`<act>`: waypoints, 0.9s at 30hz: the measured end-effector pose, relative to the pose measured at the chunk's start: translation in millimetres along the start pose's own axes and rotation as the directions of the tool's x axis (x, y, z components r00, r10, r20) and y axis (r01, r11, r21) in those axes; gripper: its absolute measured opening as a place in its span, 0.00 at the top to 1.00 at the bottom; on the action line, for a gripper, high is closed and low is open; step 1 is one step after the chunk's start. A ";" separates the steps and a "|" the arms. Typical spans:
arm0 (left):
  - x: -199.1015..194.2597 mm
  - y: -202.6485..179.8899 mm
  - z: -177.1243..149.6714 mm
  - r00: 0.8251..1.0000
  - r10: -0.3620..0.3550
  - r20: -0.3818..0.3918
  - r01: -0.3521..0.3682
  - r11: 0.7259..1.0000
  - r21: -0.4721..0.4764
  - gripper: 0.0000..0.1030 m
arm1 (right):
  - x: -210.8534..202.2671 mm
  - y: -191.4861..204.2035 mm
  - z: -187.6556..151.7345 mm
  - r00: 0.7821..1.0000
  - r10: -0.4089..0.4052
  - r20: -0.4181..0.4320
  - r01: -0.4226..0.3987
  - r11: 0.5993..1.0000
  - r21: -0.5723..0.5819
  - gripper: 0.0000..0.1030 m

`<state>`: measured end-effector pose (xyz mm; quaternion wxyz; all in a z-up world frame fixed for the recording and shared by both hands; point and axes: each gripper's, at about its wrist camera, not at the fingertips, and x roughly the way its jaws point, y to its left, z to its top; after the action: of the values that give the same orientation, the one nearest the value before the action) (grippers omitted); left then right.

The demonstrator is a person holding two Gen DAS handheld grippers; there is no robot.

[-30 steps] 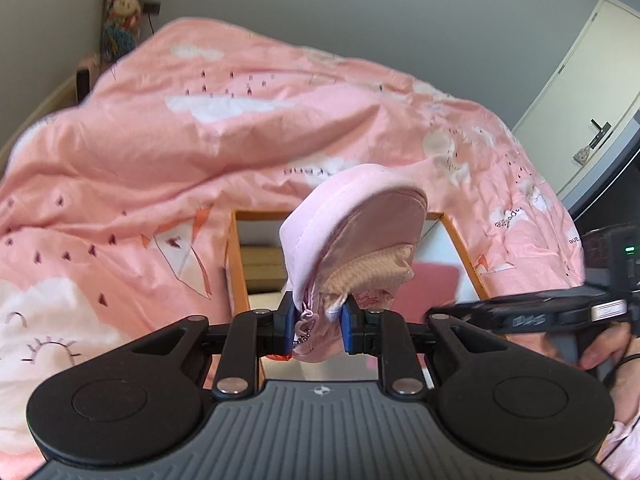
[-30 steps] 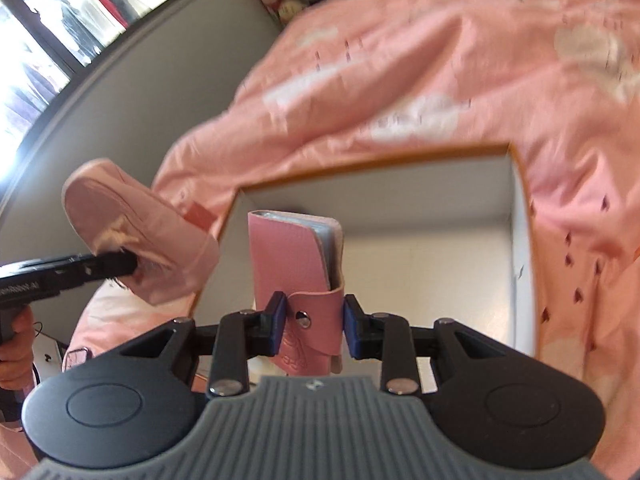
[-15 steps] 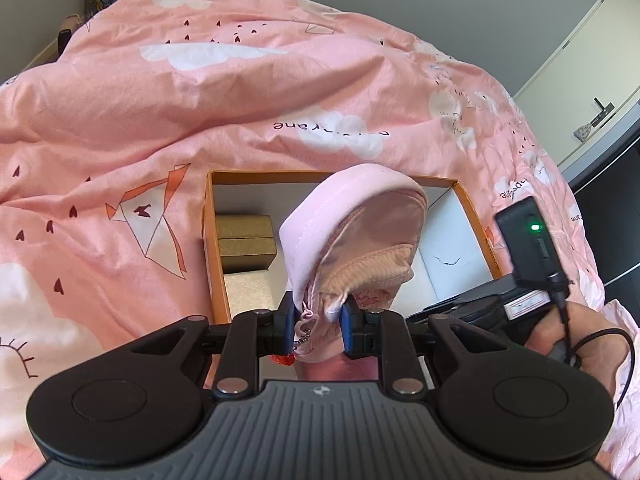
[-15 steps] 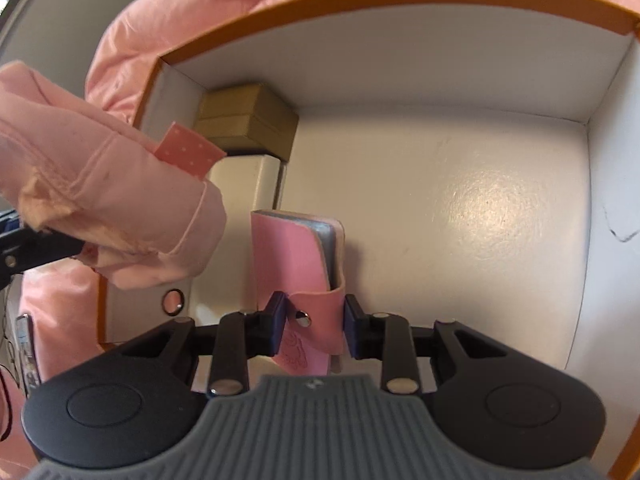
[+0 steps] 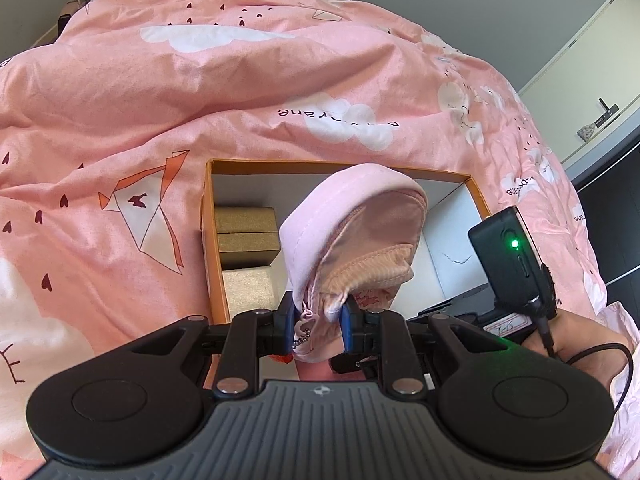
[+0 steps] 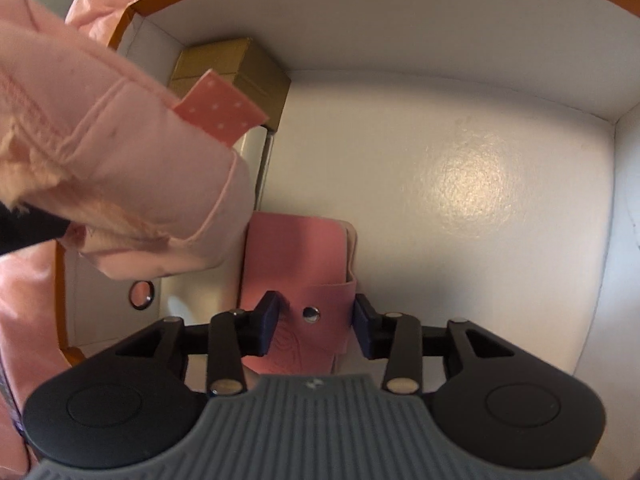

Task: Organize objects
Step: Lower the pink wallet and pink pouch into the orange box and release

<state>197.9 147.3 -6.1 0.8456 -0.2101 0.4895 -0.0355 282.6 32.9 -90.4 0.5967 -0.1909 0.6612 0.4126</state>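
The left gripper [image 5: 316,326] has its jaws clamped on a soft pink pouch [image 5: 352,232] by its zipper end, above the orange box [image 5: 206,216]; light and floppy, it likely sags. The right gripper [image 6: 316,322] jaws are opening around the stiffer pink card wallet [image 6: 298,264], lying inside the box.

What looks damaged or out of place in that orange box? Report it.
The orange box has a small dark crack or scuff on its right inner wall. Otherwise the gold boxes sit neatly stacked in the left corner; nothing spilled.
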 end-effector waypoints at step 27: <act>56.3 -19.4 -11.1 0.951 -0.026 -0.308 0.036 0.999 0.028 0.75 | -79.8 -34.0 -47.6 0.974 -0.140 0.177 0.149 0.988 -0.039 0.64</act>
<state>220.5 111.1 -49.1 0.7619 -0.1957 0.6110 -0.0890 295.0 -43.0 -28.2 0.6753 -0.2172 0.5801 0.4003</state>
